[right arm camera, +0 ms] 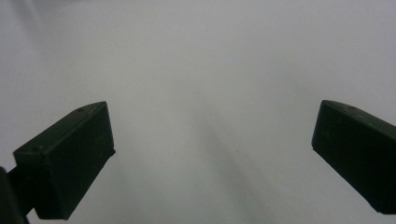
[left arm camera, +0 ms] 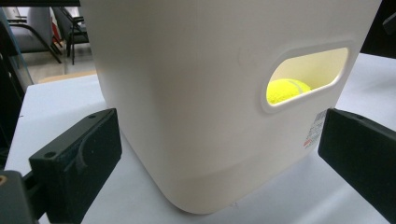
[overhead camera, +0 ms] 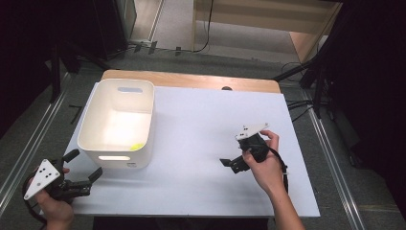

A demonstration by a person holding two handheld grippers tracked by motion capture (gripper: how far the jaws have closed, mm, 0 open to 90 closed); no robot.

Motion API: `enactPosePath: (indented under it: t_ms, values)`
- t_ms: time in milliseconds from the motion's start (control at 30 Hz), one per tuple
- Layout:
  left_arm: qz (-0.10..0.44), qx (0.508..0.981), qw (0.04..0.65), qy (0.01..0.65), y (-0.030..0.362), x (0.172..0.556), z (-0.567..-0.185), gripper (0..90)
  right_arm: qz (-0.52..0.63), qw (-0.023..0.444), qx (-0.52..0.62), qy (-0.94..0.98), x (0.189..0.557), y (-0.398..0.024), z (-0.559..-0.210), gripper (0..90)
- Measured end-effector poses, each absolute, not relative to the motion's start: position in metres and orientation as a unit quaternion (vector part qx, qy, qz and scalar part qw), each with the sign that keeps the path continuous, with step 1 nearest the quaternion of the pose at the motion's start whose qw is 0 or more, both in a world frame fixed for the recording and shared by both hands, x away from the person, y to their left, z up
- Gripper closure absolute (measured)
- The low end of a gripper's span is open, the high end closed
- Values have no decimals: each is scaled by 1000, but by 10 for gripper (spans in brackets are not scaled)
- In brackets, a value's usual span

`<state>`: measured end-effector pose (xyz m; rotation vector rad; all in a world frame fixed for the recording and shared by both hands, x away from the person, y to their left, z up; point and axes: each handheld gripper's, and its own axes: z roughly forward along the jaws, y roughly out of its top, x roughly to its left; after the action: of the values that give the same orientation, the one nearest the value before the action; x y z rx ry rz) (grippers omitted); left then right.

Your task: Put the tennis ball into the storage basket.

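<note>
Left gripper view: left gripper (left arm camera: 219, 154) jaws wide, aimed at white bin (left arm camera: 196, 93) corner on the counter (overhead camera: 201, 143); tennis ball (left arm camera: 287, 90) inside. Right gripper (overhead camera: 233, 163) wide, empty. Risk: a jaw clips the bin wall, shoving or tipping it.

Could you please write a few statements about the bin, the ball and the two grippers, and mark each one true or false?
1. A yellow ball lies inside the white bin. True.
2. The left gripper is clamped on the bin's wall. False: its jaws stand open, apart from the bin.
3. The right gripper holds the ball. False: it is open and holds nothing, over the white table.
4. The bin stands upright with its opening upward. True.
5. The bin's near wall has a handle slot. True.
</note>
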<state>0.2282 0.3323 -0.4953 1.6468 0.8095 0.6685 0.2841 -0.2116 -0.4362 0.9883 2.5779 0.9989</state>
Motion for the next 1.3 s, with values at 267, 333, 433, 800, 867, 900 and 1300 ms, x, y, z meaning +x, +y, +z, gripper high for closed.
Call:
enactPosePath:
  t_ms: [267, 333, 433, 800, 867, 900, 1300]
  values:
    - [285, 700, 559, 342, 332, 228, -495, 0, 365, 125, 348, 854, 273, -231, -444, 0]
    - [285, 699, 559, 342, 332, 228, -495, 0, 369, 126, 357, 849, 270, -236, -446, 0]
    - [286, 700, 558, 342, 332, 228, -495, 0, 381, 128, 365, 840, 266, -245, -449, 0]
    - [287, 702, 555, 341, 331, 228, -495, 0, 426, 149, 363, 816, 247, -267, -461, 0]
    - [287, 702, 556, 341, 331, 228, -496, 0, 430, 152, 366, 811, 244, -271, -464, 0]
    - [288, 702, 555, 340, 331, 228, -495, 0, 432, 154, 368, 809, 243, -273, -466, 0]
    - [288, 703, 555, 340, 331, 228, -496, 0, 450, 162, 394, 785, 226, -297, -480, 0]
